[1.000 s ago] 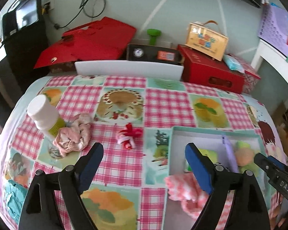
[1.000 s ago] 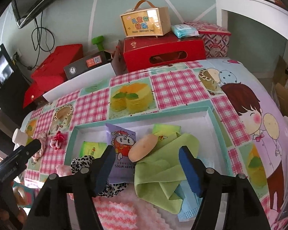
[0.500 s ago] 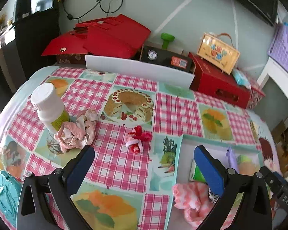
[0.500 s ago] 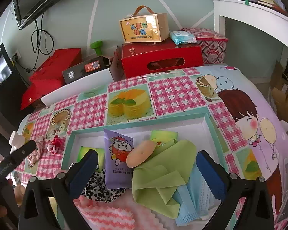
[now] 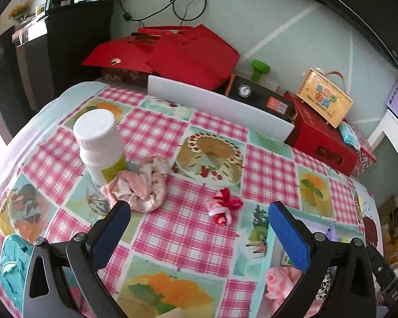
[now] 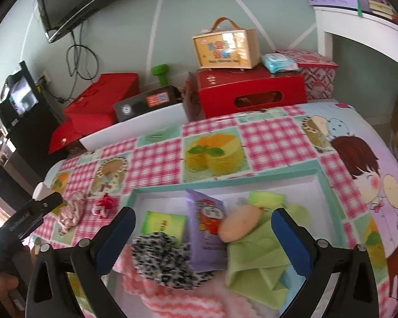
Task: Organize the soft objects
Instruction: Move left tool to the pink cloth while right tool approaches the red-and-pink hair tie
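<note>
My left gripper (image 5: pixel 199 214) is open and empty above the checked tablecloth. Ahead of it lie a pink floral scrunchie (image 5: pixel 140 185) and a small red-and-pink bow (image 5: pixel 224 208). My right gripper (image 6: pixel 203 218) is open and empty over the teal-rimmed tray (image 6: pixel 329 198). The tray holds a leopard-print scrunchie (image 6: pixel 164 259), a purple packet (image 6: pixel 207 228), a tan sponge (image 6: pixel 240 224), a green cloth (image 6: pixel 260 254) and a pink-striped cloth (image 6: pixel 177 302). The floral scrunchie (image 6: pixel 71 210) and bow (image 6: pixel 103 205) also show in the right wrist view.
A white bottle (image 5: pixel 100 143) stands touching the floral scrunchie. Red boxes (image 5: pixel 188 53), a black case (image 5: pixel 260 98) and a yellow carry box (image 5: pixel 323 98) line the table's back edge. A white board (image 5: pixel 217 108) lies in front of them. A green packet (image 6: pixel 163 222) lies in the tray.
My left gripper has moved left, away from the tray, toward the scrunchie and bow. My right gripper has pulled back a little and opened wider over the tray.
</note>
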`<move>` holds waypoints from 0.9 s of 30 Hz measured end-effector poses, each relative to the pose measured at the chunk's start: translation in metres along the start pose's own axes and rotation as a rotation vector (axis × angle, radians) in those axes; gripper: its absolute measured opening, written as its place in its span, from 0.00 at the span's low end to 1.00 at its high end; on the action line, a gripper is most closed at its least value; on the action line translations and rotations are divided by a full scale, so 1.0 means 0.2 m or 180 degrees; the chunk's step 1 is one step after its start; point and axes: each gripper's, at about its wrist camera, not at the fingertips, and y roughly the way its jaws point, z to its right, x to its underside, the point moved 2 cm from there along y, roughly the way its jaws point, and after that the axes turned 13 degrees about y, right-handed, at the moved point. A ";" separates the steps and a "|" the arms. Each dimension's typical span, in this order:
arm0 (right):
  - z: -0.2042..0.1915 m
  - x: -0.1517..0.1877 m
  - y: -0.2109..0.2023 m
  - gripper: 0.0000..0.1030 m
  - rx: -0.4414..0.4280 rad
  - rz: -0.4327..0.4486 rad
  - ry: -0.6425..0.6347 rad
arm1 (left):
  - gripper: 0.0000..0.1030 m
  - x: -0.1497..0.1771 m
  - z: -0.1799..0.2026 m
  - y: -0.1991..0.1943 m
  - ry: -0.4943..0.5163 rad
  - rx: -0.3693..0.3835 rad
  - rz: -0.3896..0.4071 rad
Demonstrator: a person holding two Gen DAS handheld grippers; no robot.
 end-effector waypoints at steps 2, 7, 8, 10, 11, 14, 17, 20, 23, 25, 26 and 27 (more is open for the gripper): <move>-0.05 0.02 0.02 1.00 -0.0045 -0.0038 -0.0072 | 1.00 0.00 -0.03 0.01 -0.0065 -0.0006 -0.0020; -0.20 0.07 0.05 1.00 -0.0265 -0.0077 -0.0288 | 1.00 0.00 -0.09 0.01 -0.0142 -0.0128 -0.0022; -0.23 0.08 0.05 1.00 -0.0299 -0.0081 -0.0324 | 1.00 0.00 -0.10 0.01 -0.0149 -0.0165 -0.0020; -0.29 0.10 0.08 1.00 -0.0374 -0.0124 -0.0409 | 1.00 0.00 -0.12 0.02 -0.0175 -0.0225 -0.0034; -0.32 0.11 0.09 1.00 -0.0402 -0.0137 -0.0452 | 1.00 0.00 -0.14 0.02 -0.0200 -0.0251 -0.0042; -0.39 0.16 0.13 1.00 -0.0445 -0.0180 -0.0601 | 1.00 0.00 -0.17 0.02 -0.0253 -0.0304 -0.0018; -0.45 0.20 0.16 1.00 -0.0514 -0.0212 -0.0702 | 1.00 0.00 -0.20 0.03 -0.0278 -0.0360 -0.0013; -0.52 0.23 0.19 1.00 -0.0572 -0.0255 -0.0797 | 1.00 0.01 -0.22 0.05 -0.0286 -0.0408 -0.0050; -0.57 0.26 0.22 1.00 -0.0611 -0.0313 -0.0889 | 1.00 0.01 -0.25 0.08 -0.0305 -0.0440 -0.0094; -0.60 0.28 0.24 1.00 -0.0616 -0.0340 -0.0936 | 1.00 0.01 -0.27 0.10 -0.0338 -0.0462 -0.0126; -0.61 0.28 0.24 1.00 -0.0621 -0.0339 -0.0950 | 1.00 0.01 -0.28 0.11 -0.0362 -0.0458 -0.0137; -0.62 0.29 0.25 1.00 -0.0629 -0.0345 -0.0968 | 1.00 0.01 -0.29 0.12 -0.0392 -0.0443 -0.0143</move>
